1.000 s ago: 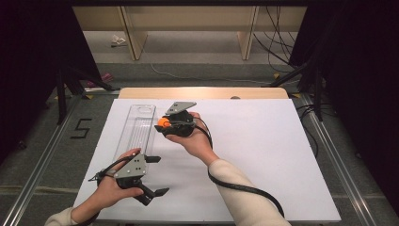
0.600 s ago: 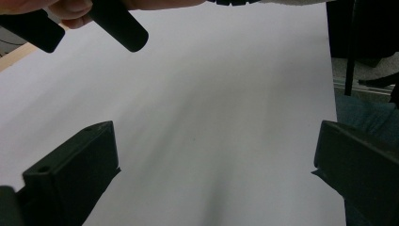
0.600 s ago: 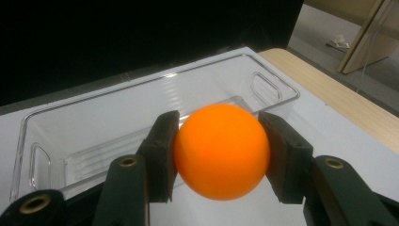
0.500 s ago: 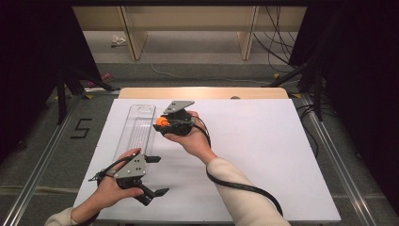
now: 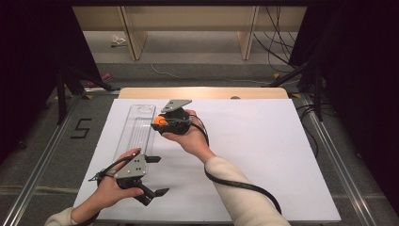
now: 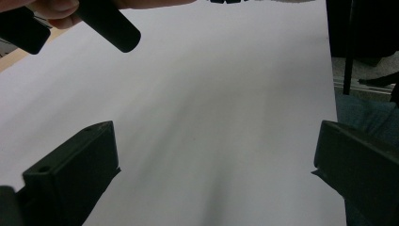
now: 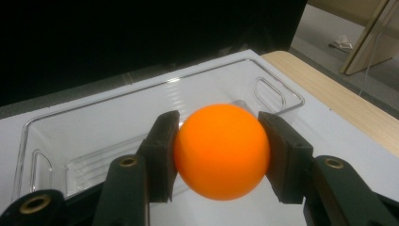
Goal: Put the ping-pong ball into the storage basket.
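An orange ball [image 7: 221,150] sits squeezed between the two black pads of my right gripper [image 7: 220,157], which is shut on it. In the high view the ball [image 5: 160,120] and right gripper [image 5: 158,122] hover at the right rim of a long clear plastic tray [image 5: 136,129]. The tray [image 7: 94,122] lies empty just behind the ball. My left gripper [image 5: 159,175] rests near the table's front left, jaws wide apart, pointing right. Between its jaws [image 6: 211,160] there is only white table surface.
A white sheet [image 5: 254,150] covers the table, with a strip of wood [image 5: 202,92] along the far edge. A cable [image 5: 240,186] trails from the right gripper along the forearm. Dark stands and wooden shelf legs [image 5: 247,37] stand beyond the table.
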The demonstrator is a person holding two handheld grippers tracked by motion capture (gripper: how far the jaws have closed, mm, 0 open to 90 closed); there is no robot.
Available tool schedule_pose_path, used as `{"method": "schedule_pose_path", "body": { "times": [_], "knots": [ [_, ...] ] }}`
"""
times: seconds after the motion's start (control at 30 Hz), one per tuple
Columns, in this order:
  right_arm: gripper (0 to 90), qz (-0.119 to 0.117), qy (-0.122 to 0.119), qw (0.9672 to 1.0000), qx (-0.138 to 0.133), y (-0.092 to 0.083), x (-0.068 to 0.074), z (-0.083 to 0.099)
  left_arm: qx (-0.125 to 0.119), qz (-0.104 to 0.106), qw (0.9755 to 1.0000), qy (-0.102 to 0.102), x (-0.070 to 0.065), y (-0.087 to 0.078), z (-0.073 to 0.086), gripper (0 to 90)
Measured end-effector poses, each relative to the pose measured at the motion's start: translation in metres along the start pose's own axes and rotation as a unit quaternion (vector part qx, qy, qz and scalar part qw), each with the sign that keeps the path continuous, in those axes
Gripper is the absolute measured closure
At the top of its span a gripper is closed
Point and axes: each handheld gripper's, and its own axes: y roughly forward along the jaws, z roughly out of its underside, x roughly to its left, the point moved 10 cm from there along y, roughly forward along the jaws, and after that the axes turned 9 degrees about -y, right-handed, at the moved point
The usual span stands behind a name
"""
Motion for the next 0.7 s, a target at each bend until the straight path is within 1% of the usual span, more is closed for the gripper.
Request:
{"method": "schedule_pose_path", "body": {
  "times": [0.7],
  "knots": [
    [51.6, -0.008, -0.005, 1.0000, 0.001, 0.0091, 0.0039, -0.0065, 0.000, 0.000, 1.0000, 0.001, -0.0003, 0.0001, -0.0002, 0.0]
  ]
}}
